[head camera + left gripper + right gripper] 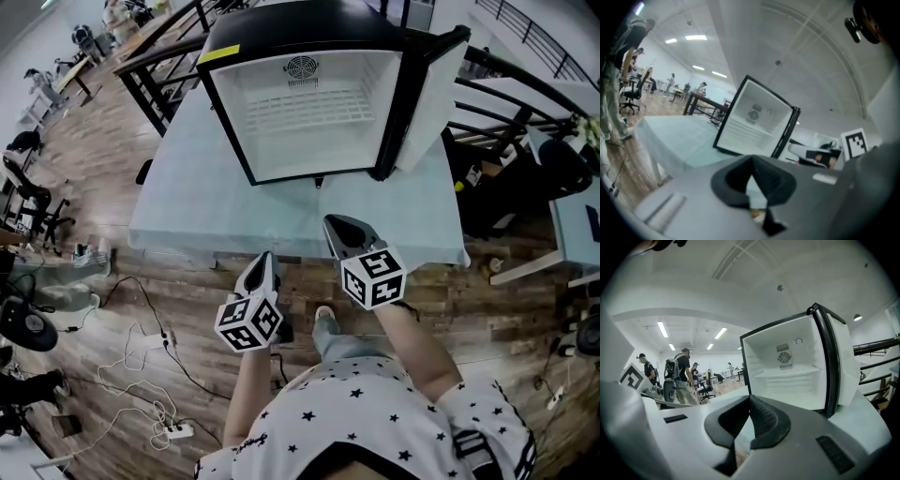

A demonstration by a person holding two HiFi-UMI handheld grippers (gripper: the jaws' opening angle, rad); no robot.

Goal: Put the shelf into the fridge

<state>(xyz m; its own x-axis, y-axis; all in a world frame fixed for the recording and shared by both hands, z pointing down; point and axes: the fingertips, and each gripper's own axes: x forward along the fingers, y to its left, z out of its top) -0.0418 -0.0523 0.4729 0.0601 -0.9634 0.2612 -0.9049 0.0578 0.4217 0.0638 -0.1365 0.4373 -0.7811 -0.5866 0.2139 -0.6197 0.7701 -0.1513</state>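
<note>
Left gripper (266,257) and right gripper (332,223) hang closed and empty by the tabletop's (216,202) near edge, facing the open mini fridge (300,23), its wire shelf (309,109) already inside.

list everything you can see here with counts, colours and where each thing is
fridge: one, black shell, white inside, door open, on the table
shelf: one, white wire, lying across the inside of the fridge
table: one, pale blue-green cloth, centre
cables: several, white and black, on the wooden floor, left
power strip: one, white, floor, lower left
office chair: at least one, black, far left
people: several, far background of the right gripper view
left gripper: one, grey with a black-and-white marker cube, jaws together, empty, at the table's near edge
right gripper: one, same colours, jaws together, empty, over the table's near edge
</note>
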